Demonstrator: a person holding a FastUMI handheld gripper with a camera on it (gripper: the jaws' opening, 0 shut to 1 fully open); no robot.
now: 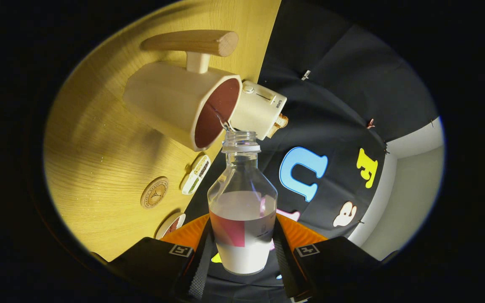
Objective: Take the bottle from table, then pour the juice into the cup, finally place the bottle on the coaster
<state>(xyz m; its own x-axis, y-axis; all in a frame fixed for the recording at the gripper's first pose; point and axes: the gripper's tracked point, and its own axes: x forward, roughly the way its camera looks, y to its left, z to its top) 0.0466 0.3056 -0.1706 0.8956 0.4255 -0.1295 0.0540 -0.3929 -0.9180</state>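
The tongs (pixel 242 248) are closed on the bottle (pixel 242 202), one finger pressed to each side of its lower body at the label band. The bottle is uncapped and tipped, so that its open mouth lies at the rim of the cup (pixel 183 103), and a thin stream is seen passing from mouth to cup; the pouring step is judged to be under way. Much liquid is left in the bottle.

Relative to the cup: a toaster (pixel 259 110) stands just behind it, a wooden handle projects from its side, and the round coaster (pixel 154 192) lies on the worktop (pixel 95 139) well apart from it, on the side nearer the tongs. A small packet lies between cup and coaster.

The bottle appears to be thin clear plastic: light, smooth and likely slippery, and likely to buckle if squeezed hard. Its weight will shift as the liquid runs toward the neck. The hold low on the straight body is judged sound; the tapering shoulder would give poorer purchase.
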